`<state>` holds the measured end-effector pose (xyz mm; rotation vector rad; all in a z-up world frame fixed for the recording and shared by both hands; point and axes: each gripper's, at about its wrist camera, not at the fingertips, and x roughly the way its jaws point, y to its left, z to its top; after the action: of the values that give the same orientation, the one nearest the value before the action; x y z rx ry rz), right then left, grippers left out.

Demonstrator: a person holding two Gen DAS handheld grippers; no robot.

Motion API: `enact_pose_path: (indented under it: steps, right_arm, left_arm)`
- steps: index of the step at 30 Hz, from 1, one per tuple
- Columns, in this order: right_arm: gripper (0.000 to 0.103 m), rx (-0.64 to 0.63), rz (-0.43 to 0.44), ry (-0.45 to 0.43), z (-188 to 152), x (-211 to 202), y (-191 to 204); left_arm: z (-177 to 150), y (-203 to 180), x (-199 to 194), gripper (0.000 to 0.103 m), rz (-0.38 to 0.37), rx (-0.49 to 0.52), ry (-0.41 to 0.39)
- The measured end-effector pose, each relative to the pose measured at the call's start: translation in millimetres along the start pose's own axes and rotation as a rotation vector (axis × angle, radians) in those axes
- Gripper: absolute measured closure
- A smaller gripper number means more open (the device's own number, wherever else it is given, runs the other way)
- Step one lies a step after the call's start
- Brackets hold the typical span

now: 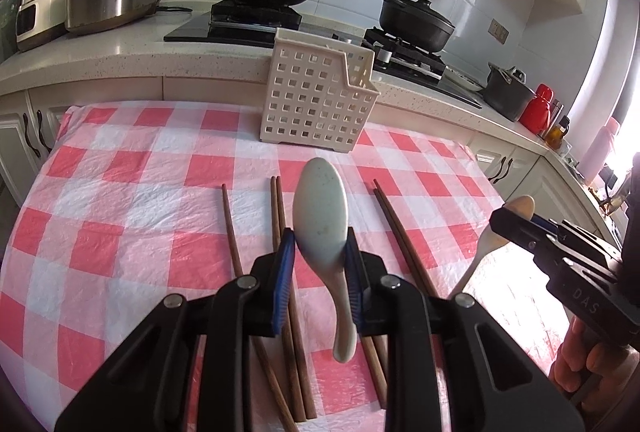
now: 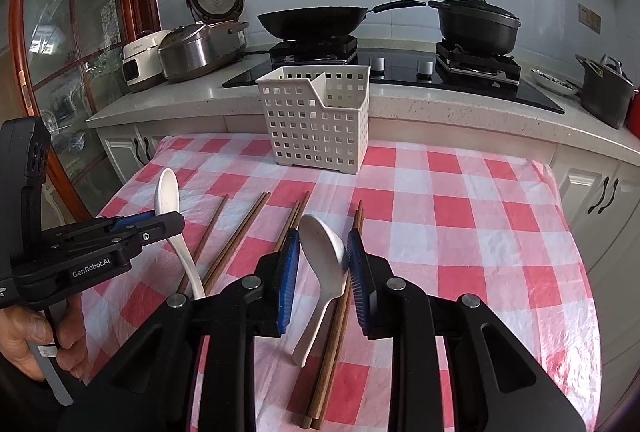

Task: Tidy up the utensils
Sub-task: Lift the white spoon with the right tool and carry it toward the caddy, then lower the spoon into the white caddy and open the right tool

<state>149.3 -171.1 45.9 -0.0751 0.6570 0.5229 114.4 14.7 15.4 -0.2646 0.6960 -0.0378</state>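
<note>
My left gripper (image 1: 320,237) is shut on a pale speckled spoon (image 1: 320,200), held bowl-forward above the checked tablecloth (image 1: 120,192). My right gripper (image 2: 323,238) is shut on a white spoon (image 2: 326,284), also off the cloth. In the left wrist view the right gripper (image 1: 505,222) shows at the right edge with its spoon (image 1: 478,252). In the right wrist view the left gripper (image 2: 172,222) shows at the left with its spoon (image 2: 167,192). Several brown chopsticks (image 1: 232,228) (image 2: 240,232) lie on the cloth below. A cream perforated basket (image 1: 316,96) (image 2: 316,120) stands at the table's far edge.
Behind the table runs a counter (image 2: 440,108) with a stove, a wok (image 2: 312,18), a black lidded pot (image 2: 476,24) and rice cookers (image 2: 196,48). A red bottle (image 1: 538,108) stands at the right. A hand (image 2: 28,336) grips the left gripper's handle.
</note>
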Motion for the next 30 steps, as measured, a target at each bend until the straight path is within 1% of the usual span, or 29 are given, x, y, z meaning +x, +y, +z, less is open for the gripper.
enact_pose_path:
  steps: [1,2,7,10,12,20,25,30]
  right_arm:
    - [0.082,-0.003,-0.001,-0.002,2,0,0]
    - [0.090,-0.006,-0.001,-0.002,3,0,0]
    - [0.090,-0.005,0.001,-0.004,12,3,-2]
    - [0.093,0.000,0.010,0.007,13,9,-5]
    - [0.093,0.002,0.012,0.010,13,12,-6]
    - [0.093,-0.009,0.015,-0.006,17,12,-8]
    - [0.093,-0.001,0.018,-0.017,31,12,-12]
    - [0.093,-0.002,-0.004,-0.055,64,15,-19]
  left_arm:
    - [2,-1,-2,0.079,-0.001,0.003,-0.005]
    - [4,-2,-3,0.079,-0.001,0.006,-0.010]
    - [13,-3,-3,0.079,0.001,0.016,-0.021]
    - [16,-2,0,0.079,0.004,0.015,-0.018]
    - [16,-2,1,0.079,0.003,0.016,-0.018]
    - [20,-4,3,0.079,0.000,0.025,-0.026]
    - [34,-3,-1,0.079,0.002,0.032,-0.054]
    - [61,-3,-4,0.079,0.004,0.043,-0.097]
